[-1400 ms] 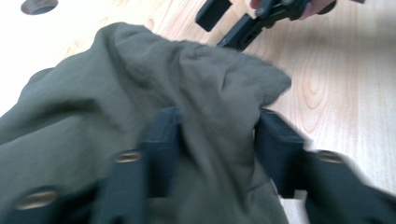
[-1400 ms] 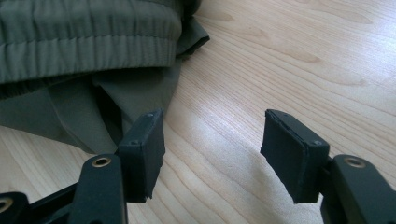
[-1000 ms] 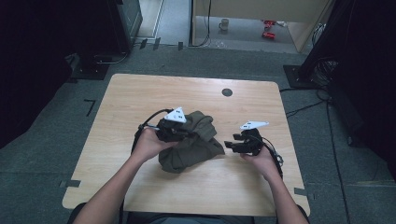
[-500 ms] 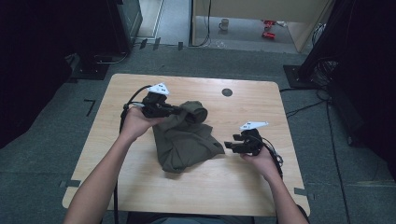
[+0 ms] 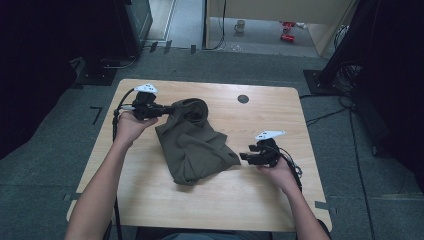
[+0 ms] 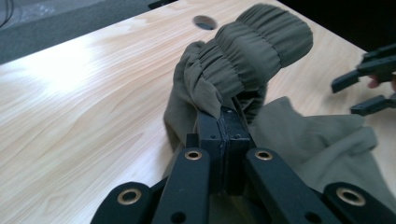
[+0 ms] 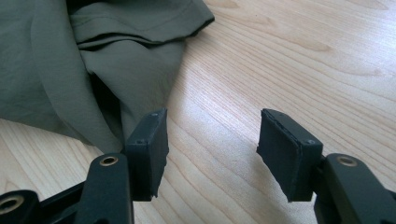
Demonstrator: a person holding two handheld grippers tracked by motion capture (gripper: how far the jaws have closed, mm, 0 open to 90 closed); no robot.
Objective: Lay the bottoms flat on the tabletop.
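olive garment [image 6: 261,42], no legible writing

We list a light wooden surface [image 5: 150,200] with rounded corners and a round cable hole [image 5: 243,99] near its far edge. On the grey floor beyond it we note a mug [image 5: 240,26], red items [image 5: 287,31], and black cables [image 5: 325,116] beside the right edge.

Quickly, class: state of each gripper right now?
Left gripper: shut on the olive-green fabric garment, at its gathered elastic band.
Right gripper: open, holding nothing.
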